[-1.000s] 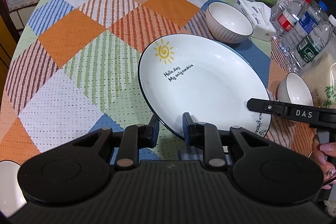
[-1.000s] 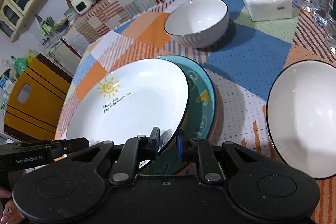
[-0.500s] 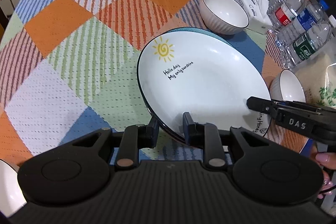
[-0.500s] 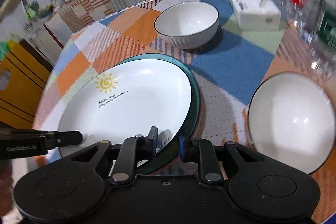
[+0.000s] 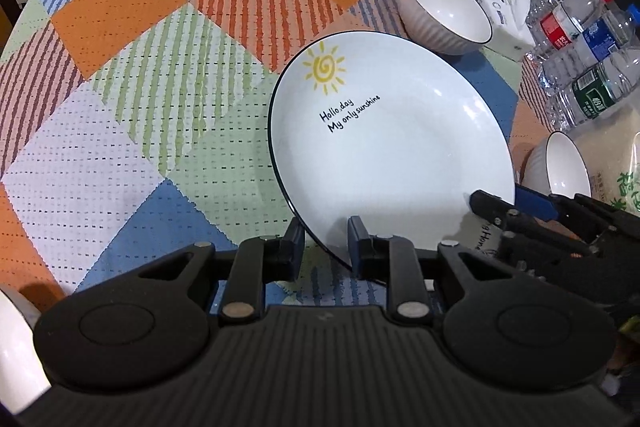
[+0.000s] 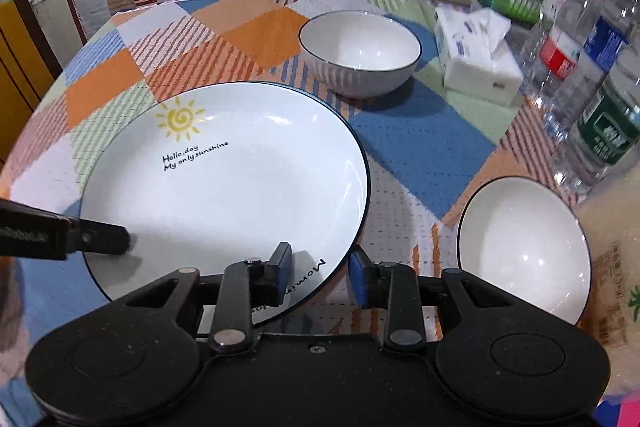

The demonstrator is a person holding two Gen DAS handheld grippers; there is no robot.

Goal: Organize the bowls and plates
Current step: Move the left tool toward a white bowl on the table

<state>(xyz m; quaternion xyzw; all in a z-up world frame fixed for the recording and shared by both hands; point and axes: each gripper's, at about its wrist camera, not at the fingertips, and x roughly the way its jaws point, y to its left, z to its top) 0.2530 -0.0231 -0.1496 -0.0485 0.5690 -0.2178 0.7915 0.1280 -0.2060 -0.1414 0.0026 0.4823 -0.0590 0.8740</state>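
Note:
The white sun plate (image 5: 392,147) with a yellow sun and black writing lies on the checked tablecloth; it also shows in the right wrist view (image 6: 224,187). My left gripper (image 5: 323,243) has its fingers on both sides of the plate's near rim. My right gripper (image 6: 320,269) has opened, its jaws spread around the plate's near right rim. The teal plate seen earlier is hidden under it. A white ribbed bowl (image 6: 360,53) stands behind the plate, and a second white bowl (image 6: 524,247) stands to the right.
A tissue pack (image 6: 476,55) and several water bottles (image 6: 584,75) stand at the back right. A plastic rice bag (image 5: 616,163) lies at the right edge. Another white dish (image 5: 16,347) shows at the lower left of the left wrist view.
The sun plate has come down over the teal plate, which no longer shows. My right gripper's jaws have spread apart. The left gripper stays on the near rim.

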